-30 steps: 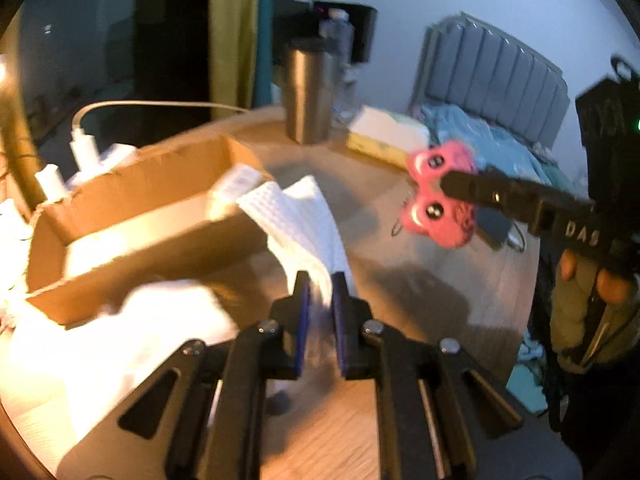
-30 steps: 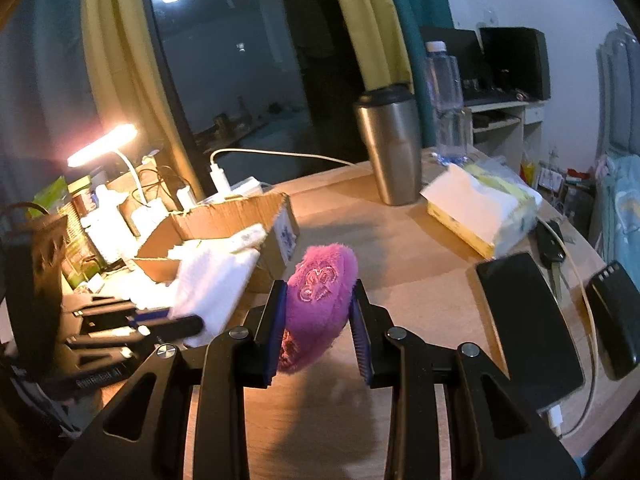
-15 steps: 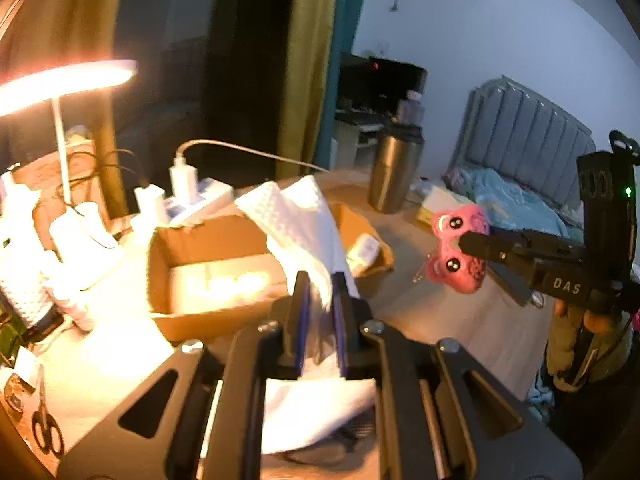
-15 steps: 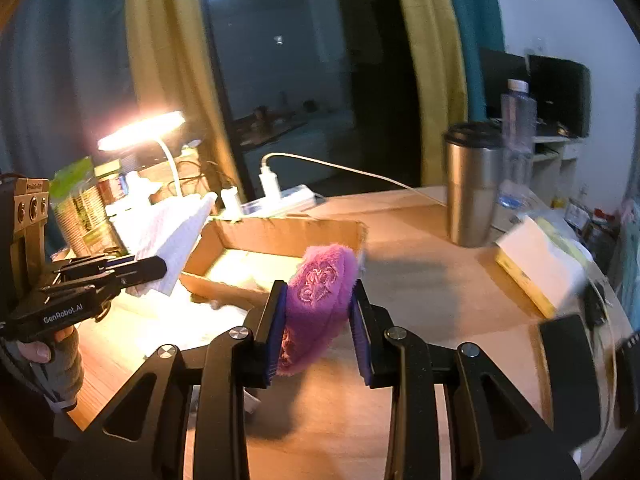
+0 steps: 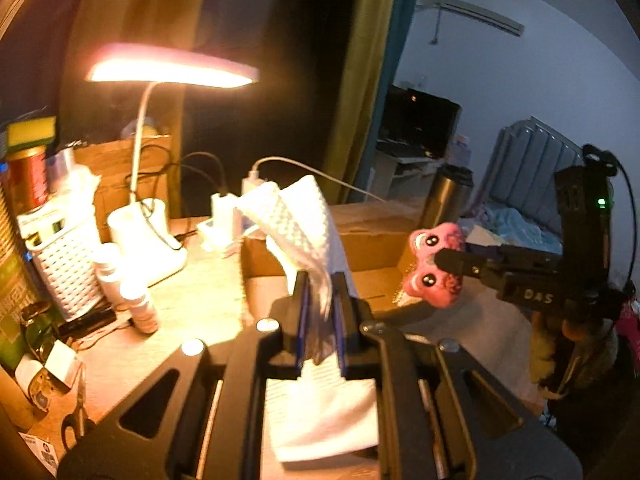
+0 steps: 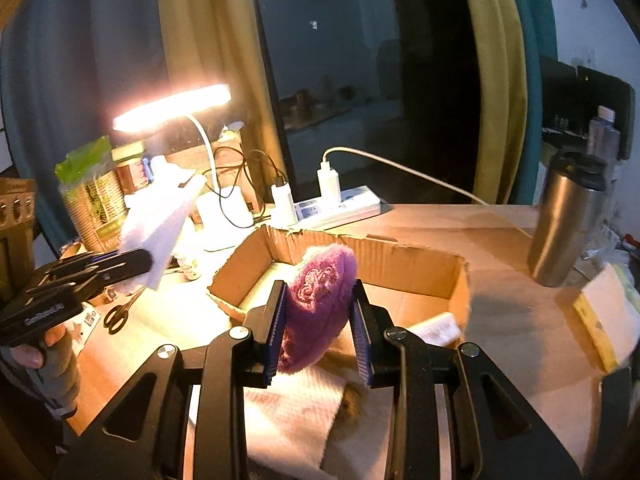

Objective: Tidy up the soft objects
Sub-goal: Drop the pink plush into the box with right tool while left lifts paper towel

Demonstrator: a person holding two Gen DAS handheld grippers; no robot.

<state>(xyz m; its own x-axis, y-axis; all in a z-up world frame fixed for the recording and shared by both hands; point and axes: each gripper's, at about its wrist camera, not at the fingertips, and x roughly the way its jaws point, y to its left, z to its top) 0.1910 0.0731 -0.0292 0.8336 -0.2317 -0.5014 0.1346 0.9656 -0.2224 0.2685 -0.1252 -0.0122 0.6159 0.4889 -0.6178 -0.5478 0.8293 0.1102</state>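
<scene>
Flanking cardboard box: lamp, tumbler

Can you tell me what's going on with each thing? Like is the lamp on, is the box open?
Lamp: on.
Cardboard box: open on top.
Left gripper: shut on the white cloth, lifted.
Right gripper: shut on the pink plush toy, held up.
Steel tumbler: upright, lid on.
Charger: plugged into the power strip.

Wooden desk under warm lamplight. On it: open cardboard box, white power strip, steel tumbler, lamp base, white slatted basket, scissors, folded white cloth at the near edge.
</scene>
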